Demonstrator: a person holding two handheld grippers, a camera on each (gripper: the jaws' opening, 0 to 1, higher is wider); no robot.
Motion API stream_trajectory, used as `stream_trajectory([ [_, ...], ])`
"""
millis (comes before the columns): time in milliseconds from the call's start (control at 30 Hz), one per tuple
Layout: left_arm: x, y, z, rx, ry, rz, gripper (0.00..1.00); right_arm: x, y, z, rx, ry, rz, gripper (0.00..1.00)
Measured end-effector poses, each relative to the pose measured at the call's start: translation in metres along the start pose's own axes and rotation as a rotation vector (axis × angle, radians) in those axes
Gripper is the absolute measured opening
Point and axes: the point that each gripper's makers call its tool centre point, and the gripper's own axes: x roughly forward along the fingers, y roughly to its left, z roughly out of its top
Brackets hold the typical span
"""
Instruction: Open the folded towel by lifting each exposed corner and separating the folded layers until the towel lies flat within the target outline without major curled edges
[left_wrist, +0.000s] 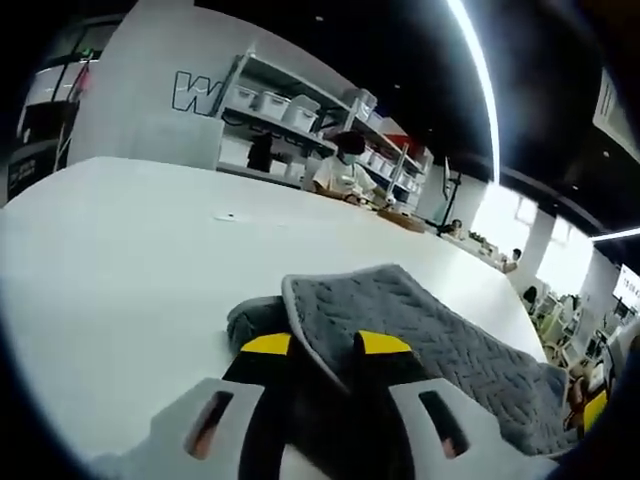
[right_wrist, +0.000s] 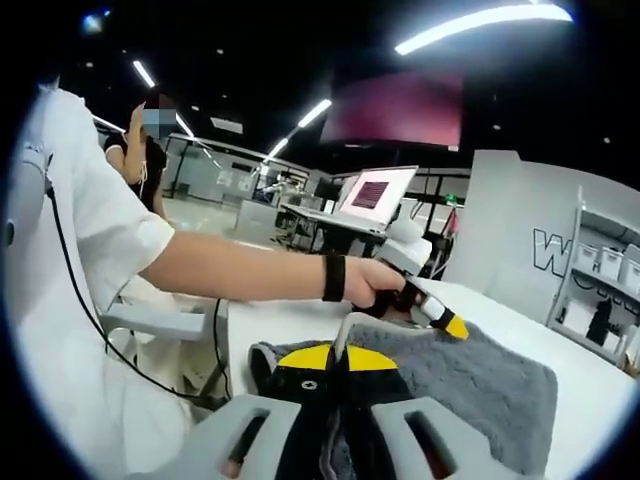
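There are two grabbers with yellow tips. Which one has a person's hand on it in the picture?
The left gripper, seen in the right gripper view: a hand with a black wristband holds it over the grey towel. The right gripper at the bottom shows no hand.

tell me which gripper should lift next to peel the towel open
Likely either: both are shut on towel edge. The left gripper pinches the upper layer of the towel over bare table, so I'd lift left while the right gripper holds.
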Motion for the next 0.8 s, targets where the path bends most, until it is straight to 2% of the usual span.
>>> stream_trajectory([
  [333, 0.012, 0.015, 0.010, -0.032, -0.009, 0.016, 0.16, 0.000, 0.001, -0.002, 0.002, 0.002, 0.004, 0.00],
  [400, 0.008, 0.002, 0.001, -0.026, -0.009, 0.016, 0.15, 0.000, 0.001, -0.002, 0.002, 0.003, 0.005, 0.00],
  [467, 0.008, 0.000, 0.001, -0.033, -0.016, 0.020, 0.14, -0.001, 0.001, -0.002, 0.003, 0.001, 0.004, 0.00],
  [633, 0.009, 0.001, 0.002, -0.046, -0.021, 0.031, 0.11, -0.002, 0.001, -0.002, 0.005, 0.001, 0.004, 0.00],
  [733, 0.010, 0.003, 0.001, -0.025, -0.005, 0.053, 0.09, -0.002, 0.000, -0.002, 0.007, 0.000, 0.000, 0.00],
  [800, 0.011, 0.003, 0.001, -0.044, -0.010, 0.049, 0.07, -0.003, 0.000, -0.002, 0.007, -0.002, 0.000, 0.00],
])
